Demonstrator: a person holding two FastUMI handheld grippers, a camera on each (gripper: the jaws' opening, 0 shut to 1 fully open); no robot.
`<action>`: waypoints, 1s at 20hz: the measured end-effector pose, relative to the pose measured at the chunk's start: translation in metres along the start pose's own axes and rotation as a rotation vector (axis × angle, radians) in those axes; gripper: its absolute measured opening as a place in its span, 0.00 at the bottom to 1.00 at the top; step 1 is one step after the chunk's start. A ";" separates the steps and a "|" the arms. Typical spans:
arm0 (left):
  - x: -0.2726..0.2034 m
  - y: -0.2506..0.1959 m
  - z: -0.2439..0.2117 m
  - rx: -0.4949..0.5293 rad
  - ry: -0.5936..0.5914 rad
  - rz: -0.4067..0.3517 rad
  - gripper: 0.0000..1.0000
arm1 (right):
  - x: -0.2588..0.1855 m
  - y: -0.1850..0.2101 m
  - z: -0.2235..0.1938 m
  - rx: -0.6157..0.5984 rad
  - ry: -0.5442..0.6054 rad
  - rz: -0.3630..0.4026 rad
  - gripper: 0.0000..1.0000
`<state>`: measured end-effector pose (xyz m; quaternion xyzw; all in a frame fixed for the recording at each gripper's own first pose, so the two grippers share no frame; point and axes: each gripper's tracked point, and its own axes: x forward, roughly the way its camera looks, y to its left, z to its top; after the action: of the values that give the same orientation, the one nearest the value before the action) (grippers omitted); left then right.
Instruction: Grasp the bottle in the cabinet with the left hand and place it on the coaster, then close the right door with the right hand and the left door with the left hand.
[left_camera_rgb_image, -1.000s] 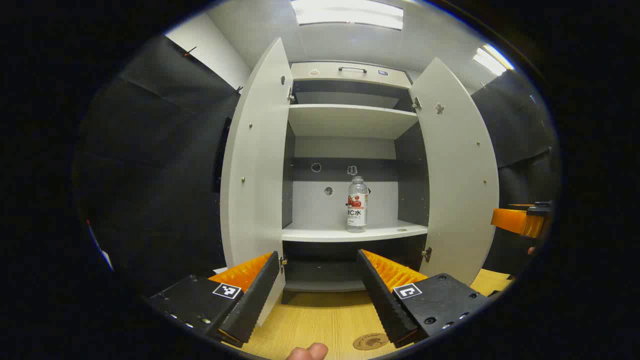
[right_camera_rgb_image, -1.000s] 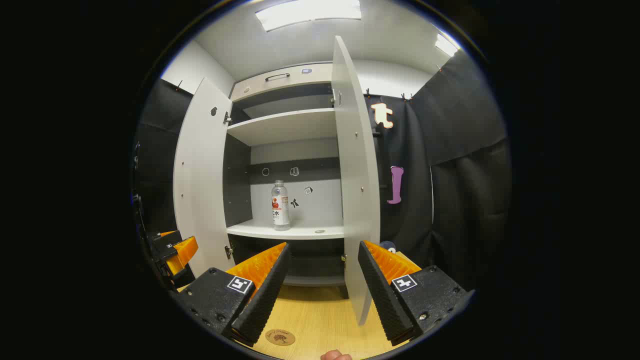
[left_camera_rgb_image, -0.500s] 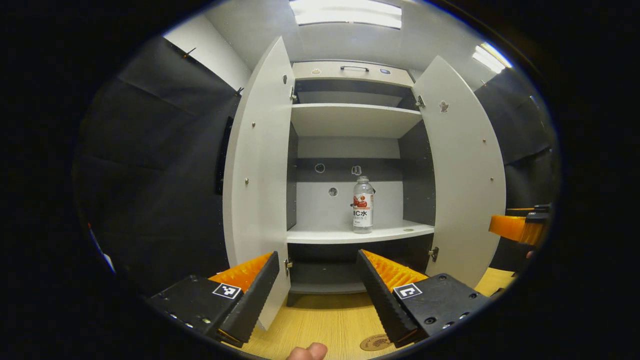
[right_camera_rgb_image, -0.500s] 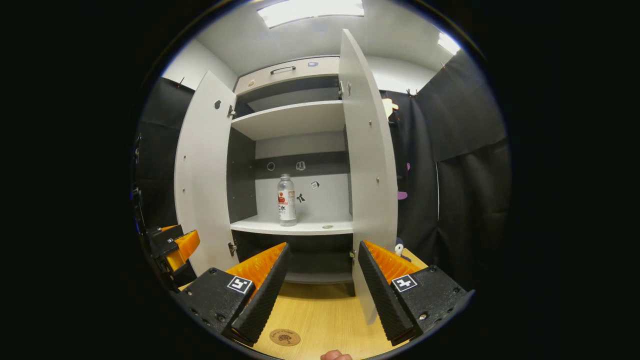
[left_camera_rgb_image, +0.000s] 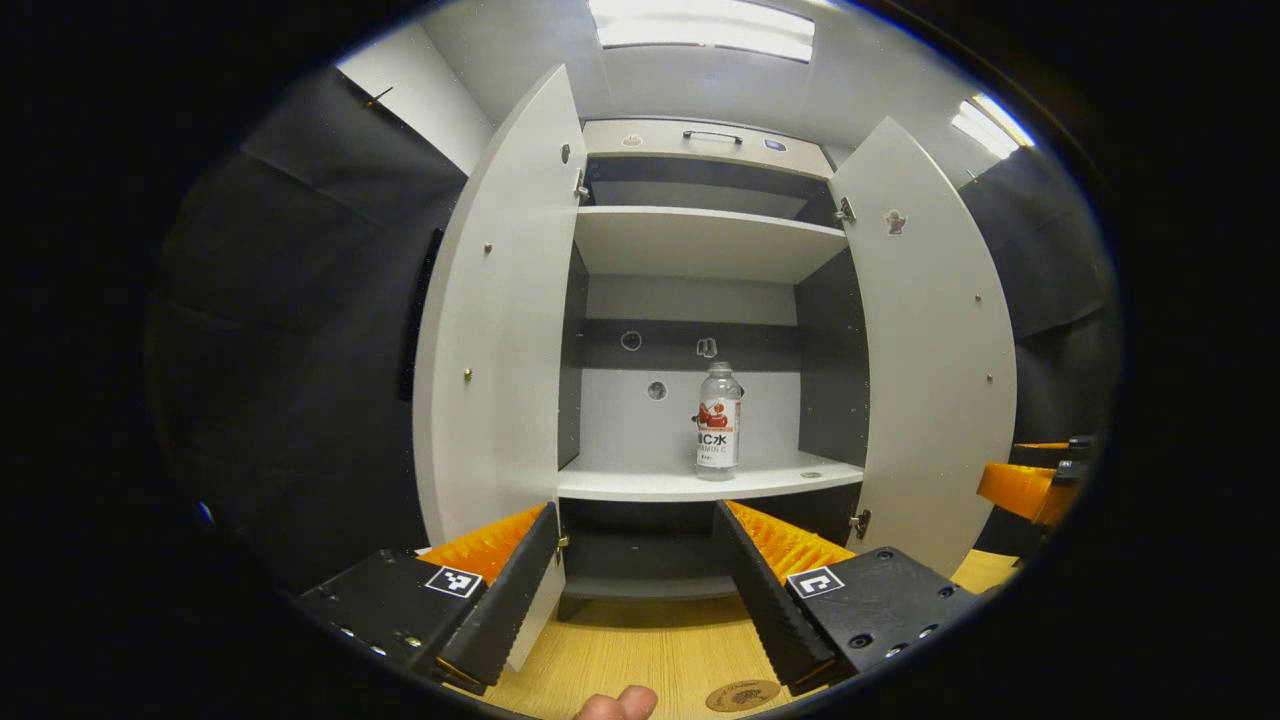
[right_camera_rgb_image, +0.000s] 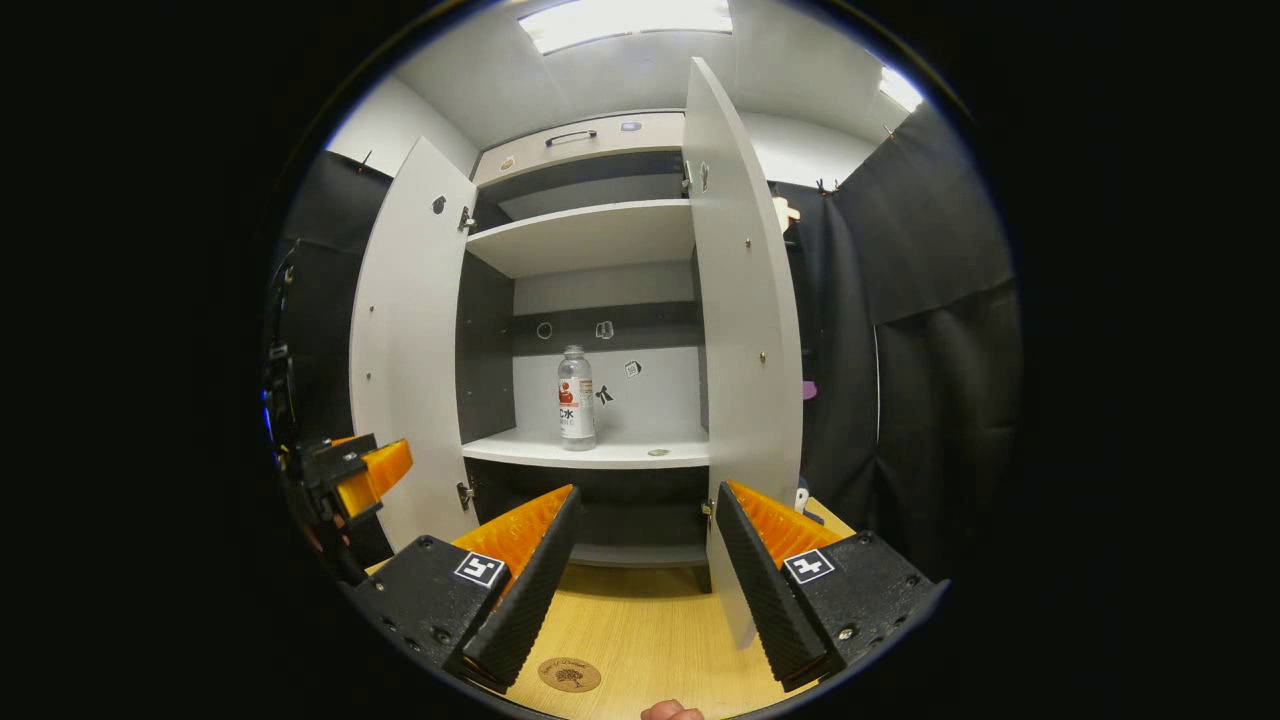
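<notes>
Left gripper view: one bottle (left_camera_rgb_image: 717, 421); two open doors; one coaster (left_camera_rgb_image: 741, 695).

We see a pale wood table (left_camera_rgb_image: 640, 650) carrying a white cabinet (left_camera_rgb_image: 700, 150) with both doors swung open. Near us on the table lies a round brown coaster (right_camera_rgb_image: 569, 674), apart from the cabinet. On the cabinet's middle shelf (left_camera_rgb_image: 690, 482) a clear bottle (left_camera_rgb_image: 717, 421) stands upright, right of centre, with a small flat disc (left_camera_rgb_image: 810, 475) lying farther right.
</notes>
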<state>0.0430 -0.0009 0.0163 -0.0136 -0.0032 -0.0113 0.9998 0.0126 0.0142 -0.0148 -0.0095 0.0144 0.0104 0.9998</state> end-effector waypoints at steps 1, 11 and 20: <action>0.006 -0.007 0.003 -0.012 0.003 -0.022 0.95 | 0.000 -0.001 -0.001 -0.003 0.001 -0.002 0.83; 0.111 -0.084 0.033 0.032 -0.025 -0.198 0.94 | -0.012 -0.032 0.003 0.000 -0.016 -0.092 0.83; 0.219 -0.114 0.035 0.029 -0.003 -0.213 0.96 | -0.030 -0.081 0.002 0.014 -0.012 -0.240 0.83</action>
<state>0.2593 -0.1192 0.0562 0.0012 -0.0061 -0.1176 0.9930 -0.0155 -0.0672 -0.0101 -0.0040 0.0073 -0.1094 0.9940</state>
